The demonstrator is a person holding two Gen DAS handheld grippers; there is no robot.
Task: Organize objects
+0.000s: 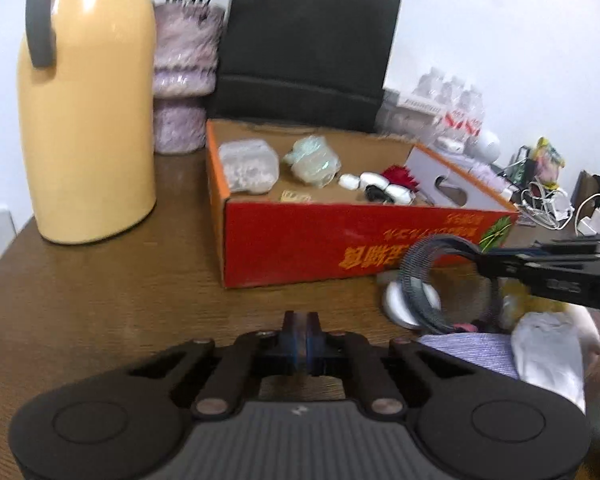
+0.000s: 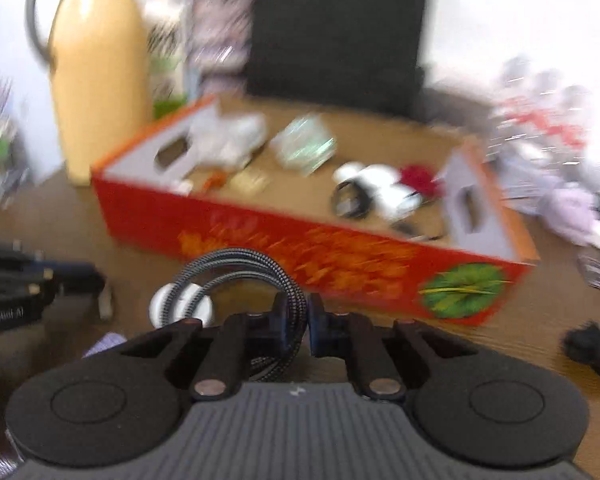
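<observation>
Cable first: from the right wrist view we see the right gripper [image 2: 298,312] clenched on a braided cable [image 2: 236,266] looped just above the wooden table [image 2: 520,320], near the red cardboard box [image 2: 300,256]. From the left wrist view we see our left gripper [image 1: 300,328] pressed shut on nothing. Only this sharper view shows the pink vase [image 1: 184,80] clearly, between the yellow jug [image 1: 88,112] and black bag [image 1: 308,48].

Glossy yellow jug [image 1: 86,112], wood-grain table [image 1: 112,300], braided cable [image 2: 252,268].
</observation>
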